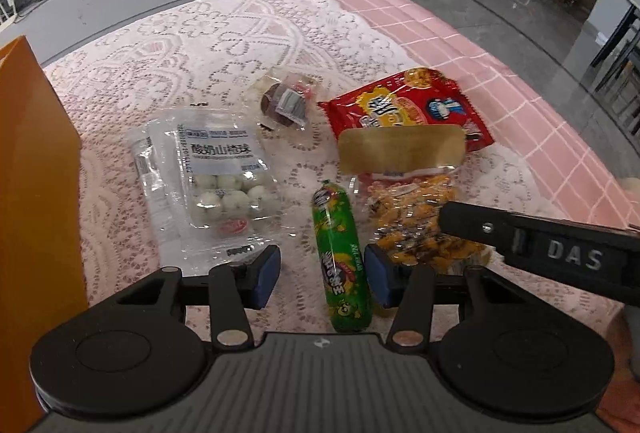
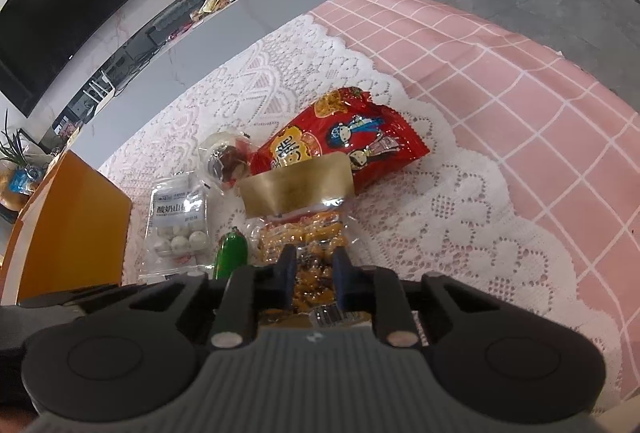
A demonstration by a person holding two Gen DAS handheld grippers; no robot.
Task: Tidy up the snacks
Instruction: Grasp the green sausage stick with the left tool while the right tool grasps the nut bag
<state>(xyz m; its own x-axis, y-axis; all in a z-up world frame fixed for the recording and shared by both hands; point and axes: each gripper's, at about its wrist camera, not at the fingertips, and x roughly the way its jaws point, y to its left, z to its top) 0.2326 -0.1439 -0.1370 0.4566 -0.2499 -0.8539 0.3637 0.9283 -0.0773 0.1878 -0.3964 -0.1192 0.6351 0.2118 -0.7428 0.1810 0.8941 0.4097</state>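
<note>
On the pink checked tablecloth lies a white lace cover, and the snacks are on it beside an orange box. The red bag is behind the clear bag of yellow snacks, which the right gripper pinches tightly. The left gripper stands half wide around the green sausage, with its pads not pressing.
</note>
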